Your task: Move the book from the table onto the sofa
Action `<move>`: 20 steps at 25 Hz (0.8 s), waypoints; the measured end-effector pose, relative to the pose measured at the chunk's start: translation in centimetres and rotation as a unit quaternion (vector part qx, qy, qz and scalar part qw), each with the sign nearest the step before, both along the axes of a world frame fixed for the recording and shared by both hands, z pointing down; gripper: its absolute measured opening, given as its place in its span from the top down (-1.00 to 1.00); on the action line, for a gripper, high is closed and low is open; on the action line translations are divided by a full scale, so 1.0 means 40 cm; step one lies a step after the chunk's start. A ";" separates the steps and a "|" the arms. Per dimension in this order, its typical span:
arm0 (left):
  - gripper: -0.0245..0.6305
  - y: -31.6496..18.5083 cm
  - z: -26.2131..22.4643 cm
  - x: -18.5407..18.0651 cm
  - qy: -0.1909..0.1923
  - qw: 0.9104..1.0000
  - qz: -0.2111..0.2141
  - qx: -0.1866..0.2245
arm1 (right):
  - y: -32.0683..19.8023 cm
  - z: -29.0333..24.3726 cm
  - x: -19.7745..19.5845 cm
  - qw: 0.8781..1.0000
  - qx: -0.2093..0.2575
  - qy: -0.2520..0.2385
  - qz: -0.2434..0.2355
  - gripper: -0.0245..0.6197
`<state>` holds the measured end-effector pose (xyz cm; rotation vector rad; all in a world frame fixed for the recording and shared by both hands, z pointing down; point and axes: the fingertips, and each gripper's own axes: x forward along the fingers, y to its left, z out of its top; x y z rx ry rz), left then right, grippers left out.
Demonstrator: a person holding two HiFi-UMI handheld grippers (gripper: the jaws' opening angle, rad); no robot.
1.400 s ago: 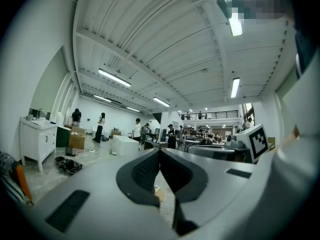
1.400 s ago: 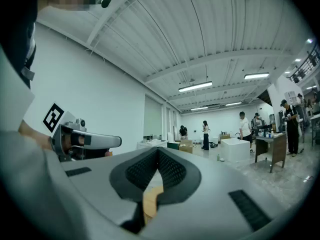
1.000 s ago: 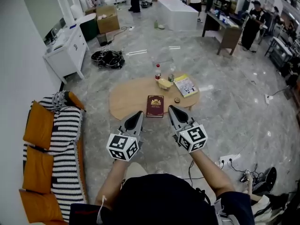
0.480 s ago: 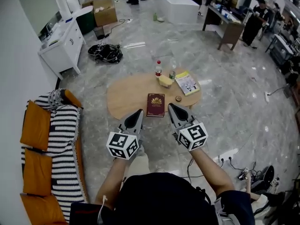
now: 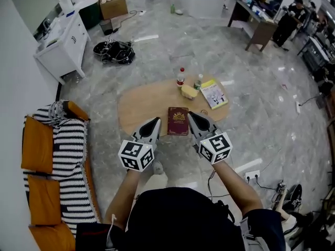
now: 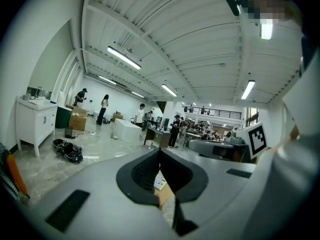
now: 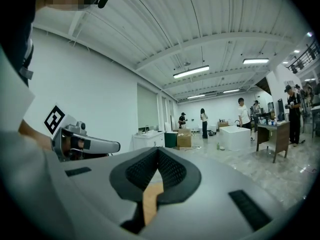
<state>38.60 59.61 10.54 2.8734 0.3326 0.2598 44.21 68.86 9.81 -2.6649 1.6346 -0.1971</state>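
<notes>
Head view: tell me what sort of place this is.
Probably an open workshop or lab hall with a staged lounge corner: a striped sofa, a low wooden table, and a workbench beyond.

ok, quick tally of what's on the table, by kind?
Books: 2, red book and yellow book
Bottles: 2, red-cap bottle and second bottle
Yellow block: 1
Total: 5 in view
</notes>
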 end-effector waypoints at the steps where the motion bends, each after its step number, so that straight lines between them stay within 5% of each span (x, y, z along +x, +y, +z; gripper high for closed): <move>1: 0.88 -0.019 0.002 0.017 -0.003 1.000 0.002 0.000 | -0.021 -0.001 0.016 1.000 -0.004 -0.001 0.000 0.90; 20: 0.88 -0.191 0.117 0.269 -0.054 0.993 0.101 -0.012 | -0.170 0.112 0.243 0.995 -0.048 -0.040 0.073 0.90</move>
